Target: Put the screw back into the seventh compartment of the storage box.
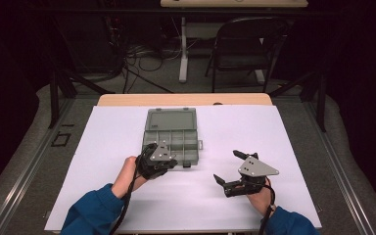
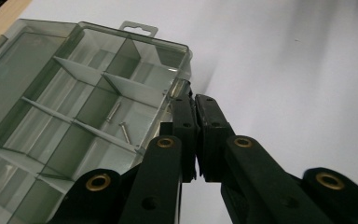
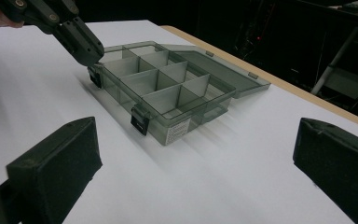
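- Counter (image 1: 103,196) under white sheet: smooth, so the open compartment box (image 1: 174,139), lying at its middle with lid folded back, could slide if nudged sideways.
- Box's near wall: the left gripper (image 2: 192,100) sits clenched at that corner, apparently holding something thin; I can't tell what. Pressing down there might tip or shift the box.
- Right gripper (image 3: 191,154): released, jaws wide, well apart from the box, so nothing steadies it.
- Two screws (image 2: 119,121) in one compartment: a jolt could scatter them.
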`<state>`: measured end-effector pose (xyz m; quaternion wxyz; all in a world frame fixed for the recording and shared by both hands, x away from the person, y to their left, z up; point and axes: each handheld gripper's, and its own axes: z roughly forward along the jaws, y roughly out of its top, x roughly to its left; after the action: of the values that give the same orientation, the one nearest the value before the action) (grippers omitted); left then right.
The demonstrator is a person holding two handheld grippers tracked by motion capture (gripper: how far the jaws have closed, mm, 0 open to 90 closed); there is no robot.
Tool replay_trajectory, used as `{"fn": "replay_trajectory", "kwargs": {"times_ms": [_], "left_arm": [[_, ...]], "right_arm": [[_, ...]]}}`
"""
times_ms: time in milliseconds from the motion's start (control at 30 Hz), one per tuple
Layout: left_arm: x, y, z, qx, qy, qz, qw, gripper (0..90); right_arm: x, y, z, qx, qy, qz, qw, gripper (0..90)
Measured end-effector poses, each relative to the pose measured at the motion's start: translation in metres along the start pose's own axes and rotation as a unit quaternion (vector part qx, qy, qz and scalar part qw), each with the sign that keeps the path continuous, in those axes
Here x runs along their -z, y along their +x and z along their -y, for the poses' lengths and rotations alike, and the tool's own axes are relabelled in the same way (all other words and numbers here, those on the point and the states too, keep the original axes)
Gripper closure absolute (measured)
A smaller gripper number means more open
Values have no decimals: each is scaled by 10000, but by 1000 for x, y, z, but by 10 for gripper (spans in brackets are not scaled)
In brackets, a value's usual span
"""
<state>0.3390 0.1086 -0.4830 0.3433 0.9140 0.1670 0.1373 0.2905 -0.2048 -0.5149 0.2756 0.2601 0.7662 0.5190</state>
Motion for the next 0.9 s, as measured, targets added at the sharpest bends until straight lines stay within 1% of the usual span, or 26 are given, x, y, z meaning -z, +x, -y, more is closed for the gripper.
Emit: {"fn": "replay_trajectory", "kwargs": {"times_ms": [33,200,267,433,500,600,667,733,833,900], "left_arm": [[0,0,0,28,-23,-16,10000,876],[1,3,-1,9,-32,-65,10000,876],[1,4,-2,46,-52,-69,10000,876],[0,7,-3,50,-76,-119,9999,876],[0,9,-4,72,-86,-120,9999,876],[0,12,-6,79,-129,-159,9998,876],[-1,14,-7,115,-157,-207,9996,876],[-3,17,-7,148,-156,-217,9995,876],[-6,21,-7,206,-153,-218,9994,876],[-9,24,-7,247,-159,-257,9992,876]], "right_arm": [[0,0,0,4,4,9,10000,0],[1,1,-1,23,-40,-7,10000,0],[1,1,-1,20,-47,0,10000,0],[1,1,-1,11,-1,21,10000,0],[1,1,-1,36,12,-10,10000,0],[0,2,-1,39,-47,26,10000,0],[0,1,-1,41,-15,2,10000,0],[-1,1,-1,13,-27,21,10000,0],[-1,1,0,10,-18,-29,10000,0],[-1,1,-1,9,-11,-6,10000,0]]}}
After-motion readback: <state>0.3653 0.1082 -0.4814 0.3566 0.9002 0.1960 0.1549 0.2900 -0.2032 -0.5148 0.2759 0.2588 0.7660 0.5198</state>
